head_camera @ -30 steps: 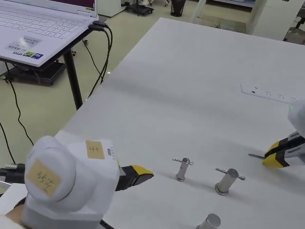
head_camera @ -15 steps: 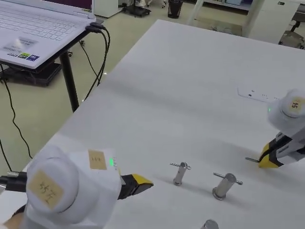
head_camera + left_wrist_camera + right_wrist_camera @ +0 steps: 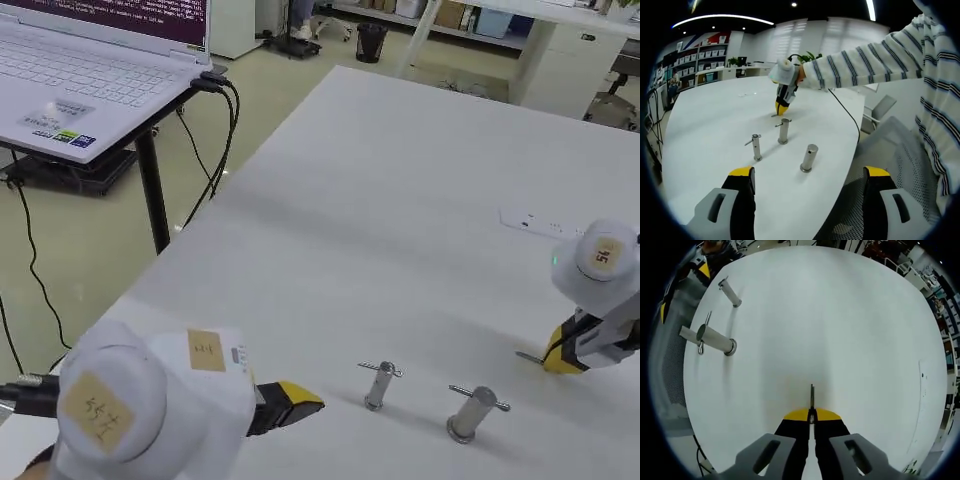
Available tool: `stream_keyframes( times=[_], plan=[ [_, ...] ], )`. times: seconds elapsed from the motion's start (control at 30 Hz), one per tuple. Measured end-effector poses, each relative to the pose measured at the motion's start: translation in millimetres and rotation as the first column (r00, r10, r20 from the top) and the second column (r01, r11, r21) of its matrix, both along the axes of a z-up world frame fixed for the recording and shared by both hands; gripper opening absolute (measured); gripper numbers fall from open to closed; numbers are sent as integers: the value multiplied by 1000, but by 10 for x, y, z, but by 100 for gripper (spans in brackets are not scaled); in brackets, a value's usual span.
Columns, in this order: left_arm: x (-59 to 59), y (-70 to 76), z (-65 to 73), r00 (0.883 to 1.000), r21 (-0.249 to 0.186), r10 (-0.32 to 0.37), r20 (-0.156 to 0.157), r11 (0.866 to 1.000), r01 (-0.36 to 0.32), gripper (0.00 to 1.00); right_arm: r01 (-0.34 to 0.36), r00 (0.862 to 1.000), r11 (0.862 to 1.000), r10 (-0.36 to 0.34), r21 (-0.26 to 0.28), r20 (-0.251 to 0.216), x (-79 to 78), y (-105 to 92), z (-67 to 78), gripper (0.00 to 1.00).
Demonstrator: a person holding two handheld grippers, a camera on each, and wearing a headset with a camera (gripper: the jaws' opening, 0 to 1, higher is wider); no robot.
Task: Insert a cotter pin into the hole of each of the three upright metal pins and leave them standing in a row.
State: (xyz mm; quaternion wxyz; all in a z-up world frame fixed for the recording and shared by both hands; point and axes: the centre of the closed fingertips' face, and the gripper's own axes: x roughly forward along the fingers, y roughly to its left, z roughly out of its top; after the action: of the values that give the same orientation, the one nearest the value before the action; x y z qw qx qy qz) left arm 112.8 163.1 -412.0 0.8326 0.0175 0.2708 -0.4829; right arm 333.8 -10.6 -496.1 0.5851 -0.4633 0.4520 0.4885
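Within right tool: slim, seemingly wire cotter pin.

On the table, close to its front edge: left pin beside right pin, a cotter pin across each top. Nearer that edge, a third pin. Behind them toward the right edge, a power strip. Past the left edge, a laptop.

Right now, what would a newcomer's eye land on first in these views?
First, the right gripper, shut on a cotter pin that sticks out past its yellow tips and points across the white table. Next, the three upright metal pins in the left gripper view: the far two already carry cotter pins, and the nearest one is bare. The left gripper is open near them.
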Motion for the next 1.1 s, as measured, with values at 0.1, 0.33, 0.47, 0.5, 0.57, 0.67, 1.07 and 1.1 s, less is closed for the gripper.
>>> stream_keyframes(
  times=[0.1, 0.33, 0.47, 0.5, 0.57, 0.67, 1.07, 1.1],
  plan=[
    [3, 12, 14, 1000, 6, 2, 6, 1000, -2, 87, -6, 1000, 1000, 6, 4, 17, 14, -2, 6, 0],
    [17, 48, 70, 1000, 12, 18, 21, 1000, -19, 87, -25, 997, 999, 22, 42, 68, 28, 76, 153, 0],
    [28, 70, 111, 999, -2, 33, 26, 999, -33, 86, -26, 995, 997, 19, 73, 101, 87, 109, 247, 0],
    [32, 75, 122, 999, -5, 36, 28, 999, -36, 86, -21, 994, 996, 13, 82, 107, 86, 114, 272, 0],
    [37, 80, 139, 999, -7, 39, 30, 999, -39, 86, -24, 992, 995, 12, 94, 126, 75, 122, 338, 0],
    [59, 80, 170, 998, -10, 44, 36, 999, -43, 86, -33, 989, 993, 15, 117, 147, 43, 152, 441, 0],
    [127, 84, 228, 998, 20, 32, 50, 999, -33, 83, -79, 976, 976, 34, 204, 213, -271, 316, 748, 0],
    [136, 81, 242, 998, 21, 30, 53, 999, -31, 83, -85, 974, 974, 37, 212, 223, -301, 330, 776, 0]
  ],
)
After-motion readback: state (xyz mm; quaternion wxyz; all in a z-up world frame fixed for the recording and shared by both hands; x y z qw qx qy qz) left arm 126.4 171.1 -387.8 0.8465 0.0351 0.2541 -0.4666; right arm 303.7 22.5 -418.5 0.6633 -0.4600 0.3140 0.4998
